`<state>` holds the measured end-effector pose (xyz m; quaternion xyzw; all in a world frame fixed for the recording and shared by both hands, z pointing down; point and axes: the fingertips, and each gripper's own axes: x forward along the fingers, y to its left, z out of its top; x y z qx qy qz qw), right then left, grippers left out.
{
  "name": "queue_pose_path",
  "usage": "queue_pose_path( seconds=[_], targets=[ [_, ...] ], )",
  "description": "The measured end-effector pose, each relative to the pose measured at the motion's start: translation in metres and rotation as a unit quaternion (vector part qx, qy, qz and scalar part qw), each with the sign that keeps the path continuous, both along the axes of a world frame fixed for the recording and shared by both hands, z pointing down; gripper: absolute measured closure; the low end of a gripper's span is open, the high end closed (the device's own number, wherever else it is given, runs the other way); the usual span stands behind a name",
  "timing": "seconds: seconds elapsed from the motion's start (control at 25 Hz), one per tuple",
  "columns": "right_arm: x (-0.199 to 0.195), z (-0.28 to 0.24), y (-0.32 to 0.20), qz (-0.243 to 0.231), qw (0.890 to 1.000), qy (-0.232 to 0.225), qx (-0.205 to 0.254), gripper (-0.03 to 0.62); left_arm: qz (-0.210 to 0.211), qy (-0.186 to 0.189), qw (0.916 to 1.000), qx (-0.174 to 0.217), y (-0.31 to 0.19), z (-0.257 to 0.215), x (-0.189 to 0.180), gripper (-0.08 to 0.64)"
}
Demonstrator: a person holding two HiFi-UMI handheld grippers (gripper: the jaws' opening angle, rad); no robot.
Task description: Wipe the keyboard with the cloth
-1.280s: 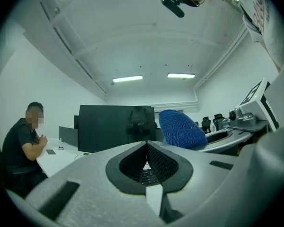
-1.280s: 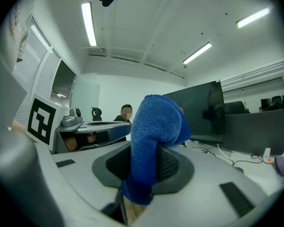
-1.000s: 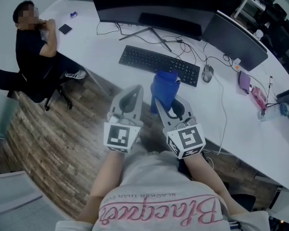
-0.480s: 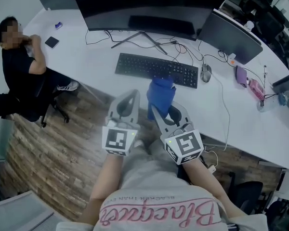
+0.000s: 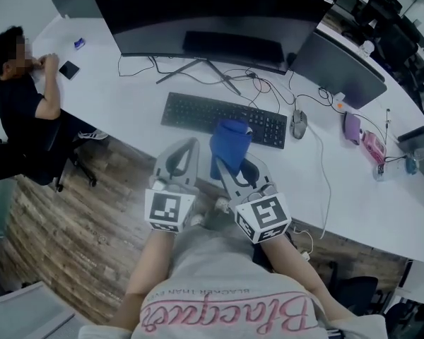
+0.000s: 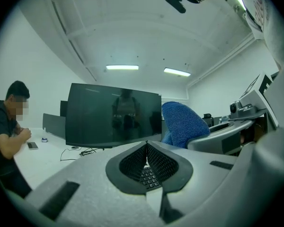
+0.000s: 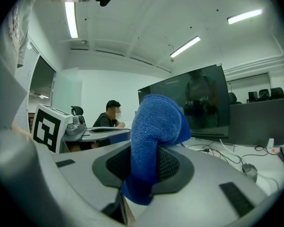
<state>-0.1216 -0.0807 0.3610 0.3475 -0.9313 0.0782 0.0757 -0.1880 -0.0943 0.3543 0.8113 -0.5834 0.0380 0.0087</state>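
Two grippers are held side by side in front of the person's chest, jaws pointing toward the white desk [image 5: 127,94]. The right gripper [image 7: 143,161] has its jaws pinched on the blue cloth [image 7: 154,126]. The cloth rises between the dark pads, bulges into a rounded fold above the tips, and a short end hangs out below them. The left gripper [image 6: 146,145] has its jaws pressed together with nothing between them; only a few keys show through the small gap under its tips.

In the head view the cloth sits just over the near edge of the black keyboard [image 5: 198,113], toward its right half. Whether the cloth touches the keys cannot be told there. The keyboard lies flat on the desk, roughly parallel to the desk's front edge, in front of a large dark monitor [image 5: 212,13] on a splayed stand. A mouse [image 5: 298,124] rests just beside the keyboard's right end, with its cable trailing across the desk. A second dark screen [image 5: 339,66] stands further right, angled away.

The left gripper is over the wooden floor [image 5: 71,217], just short of the desk edge, near the keyboard's middle. It is close beside the right gripper, and the two are apart.

A person [image 5: 18,97] in dark clothes sits at the desk's far left end, hands raised near the face, with a dark phone [image 5: 68,69] lying on the desk near them
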Motion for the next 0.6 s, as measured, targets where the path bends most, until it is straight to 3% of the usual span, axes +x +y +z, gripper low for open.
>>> queue_pose_path(
  seconds=[0.6],
  targets=[
    [0.008, 0.020, -0.062, -0.036, 0.998, -0.016, -0.047, 0.495, -0.039, 0.001, 0.9986, -0.037, -0.059, 0.019, 0.003, 0.554]
  ],
)
